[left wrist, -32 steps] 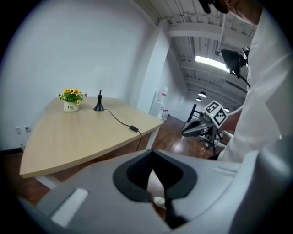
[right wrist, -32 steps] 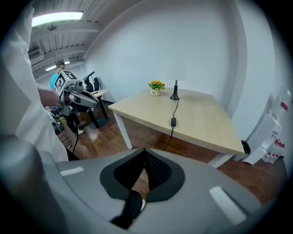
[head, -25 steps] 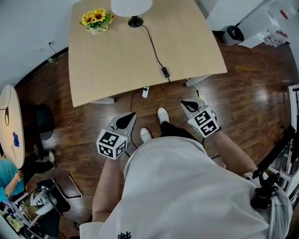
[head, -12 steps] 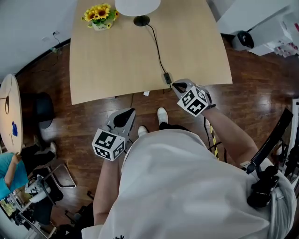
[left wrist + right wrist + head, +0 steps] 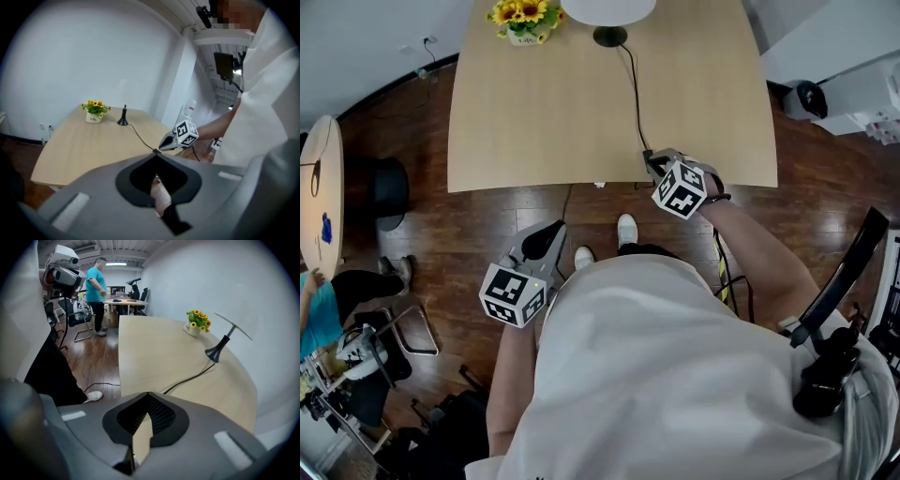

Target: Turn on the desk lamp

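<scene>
Two claws clenched, empty | right gripper (image 5: 652,159) tips at cord (image 5: 633,84) by table (image 5: 534,112) near edge; left gripper (image 5: 548,232) low, off-table | desk lamp (image 5: 609,11) far edge | press straight down, lightly; don't drag cord

You stood on dark wood flooring (image 5: 825,216) before a pale wooden table (image 5: 544,112) set against a plain white wall (image 5: 70,56). A round table (image 5: 317,206) and black chair (image 5: 389,192) sat off to your left.
</scene>
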The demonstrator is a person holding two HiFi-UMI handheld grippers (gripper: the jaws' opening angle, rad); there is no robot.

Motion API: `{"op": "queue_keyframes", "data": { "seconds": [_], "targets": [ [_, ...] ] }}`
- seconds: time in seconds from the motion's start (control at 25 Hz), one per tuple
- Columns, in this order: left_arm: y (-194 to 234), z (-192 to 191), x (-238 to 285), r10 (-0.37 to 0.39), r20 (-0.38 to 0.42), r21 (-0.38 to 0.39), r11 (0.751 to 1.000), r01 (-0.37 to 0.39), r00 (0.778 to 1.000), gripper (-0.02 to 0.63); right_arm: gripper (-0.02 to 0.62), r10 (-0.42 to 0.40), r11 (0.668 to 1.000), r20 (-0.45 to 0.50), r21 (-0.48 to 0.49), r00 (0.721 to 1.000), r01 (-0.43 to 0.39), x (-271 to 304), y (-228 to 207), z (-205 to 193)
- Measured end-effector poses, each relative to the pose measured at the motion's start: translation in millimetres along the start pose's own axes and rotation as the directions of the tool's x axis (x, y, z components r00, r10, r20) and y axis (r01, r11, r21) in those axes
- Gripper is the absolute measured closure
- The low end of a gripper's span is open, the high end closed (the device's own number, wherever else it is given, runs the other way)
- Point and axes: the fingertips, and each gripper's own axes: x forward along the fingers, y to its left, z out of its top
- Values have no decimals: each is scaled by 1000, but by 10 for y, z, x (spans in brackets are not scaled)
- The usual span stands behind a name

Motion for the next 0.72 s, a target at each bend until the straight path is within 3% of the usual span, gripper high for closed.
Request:
{"op": "queue_keyframes", "data": {
  "seconds": [0.72],
  "targets": [
    [196, -35, -54, 52, -8, -25, 998, -52, 999, 589, 591, 44, 987, -157, -146, 987, -67, 277, 58, -162]
  ]
}}
